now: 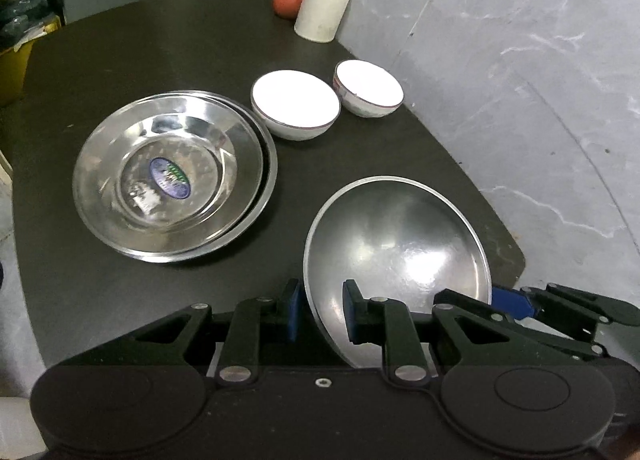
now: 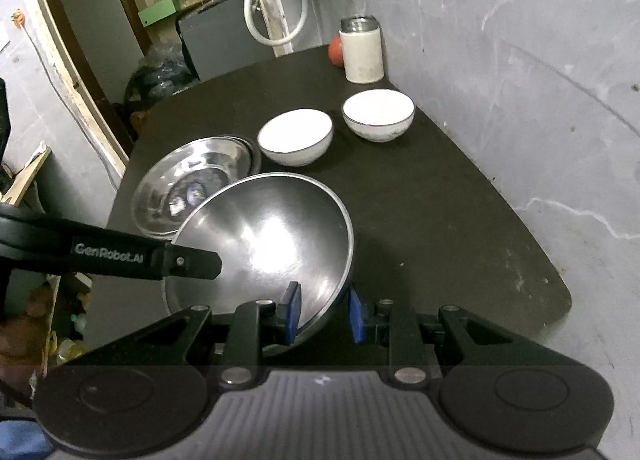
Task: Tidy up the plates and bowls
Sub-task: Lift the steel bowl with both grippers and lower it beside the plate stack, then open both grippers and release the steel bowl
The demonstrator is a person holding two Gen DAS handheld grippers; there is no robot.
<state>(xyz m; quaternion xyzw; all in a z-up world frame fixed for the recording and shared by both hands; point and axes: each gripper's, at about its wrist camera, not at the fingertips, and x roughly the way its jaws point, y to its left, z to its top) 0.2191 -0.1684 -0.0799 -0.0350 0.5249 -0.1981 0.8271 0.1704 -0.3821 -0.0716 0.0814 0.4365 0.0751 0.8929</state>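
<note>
both fisheye views are dimly lit from above, and straight edges are bent toward the dark rounded corners. bright white glare is thrown off the tilted steel plate [image 1: 400,236], and the white bowls [image 2: 296,135] are overexposed. slight softness is seen throughout.

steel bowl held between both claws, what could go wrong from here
1. The steel bowl is tilted, and each claw, left and right, straddles only its thin rim with a gap showing. The smooth metal could slip out and drop onto the table.
2. The stacked steel plates lie close by the white bowls; lowering the bowl off-centre could knock the nearer one.
</note>
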